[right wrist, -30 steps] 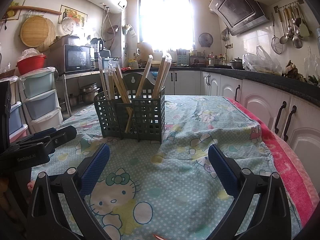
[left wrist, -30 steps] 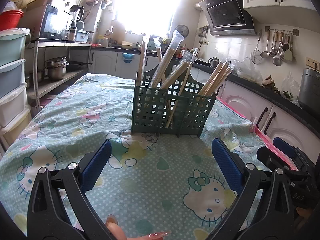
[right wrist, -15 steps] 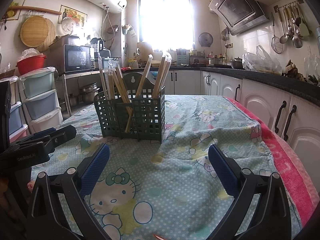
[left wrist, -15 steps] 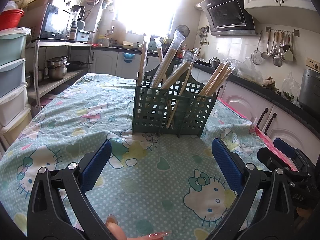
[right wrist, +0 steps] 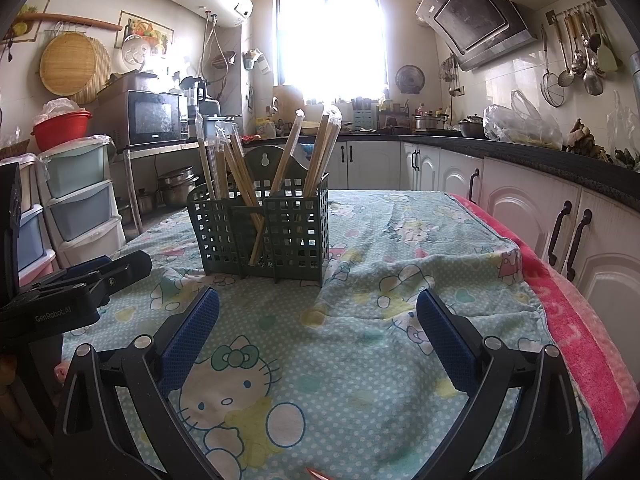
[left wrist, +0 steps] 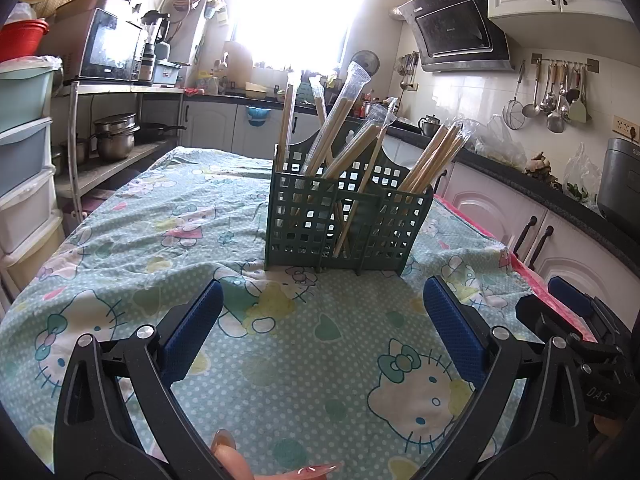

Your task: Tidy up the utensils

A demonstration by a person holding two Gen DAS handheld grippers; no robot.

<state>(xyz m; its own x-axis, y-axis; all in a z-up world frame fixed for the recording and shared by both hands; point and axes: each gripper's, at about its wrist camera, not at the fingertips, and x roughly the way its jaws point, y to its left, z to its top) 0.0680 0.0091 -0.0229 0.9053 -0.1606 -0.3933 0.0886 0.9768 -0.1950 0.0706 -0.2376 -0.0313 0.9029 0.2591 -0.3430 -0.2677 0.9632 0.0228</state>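
Note:
A dark green lattice utensil holder (left wrist: 344, 220) stands upright on the table, also in the right wrist view (right wrist: 264, 232). Several plastic-wrapped pairs of wooden chopsticks (left wrist: 340, 128) stand tilted in its compartments (right wrist: 316, 152). My left gripper (left wrist: 320, 304) is open and empty, a short way in front of the holder. My right gripper (right wrist: 316, 312) is open and empty, in front of the holder and slightly to its right. Each gripper shows at the edge of the other's view.
The table wears a wrinkled blue cartoon-cat cloth (left wrist: 160, 240) over a pink towel edge (right wrist: 580, 320). White cabinets and a dark counter (right wrist: 560, 168) run along the right. Plastic drawers (right wrist: 80, 200) and a shelf with pots and a microwave (left wrist: 108, 52) stand to the left.

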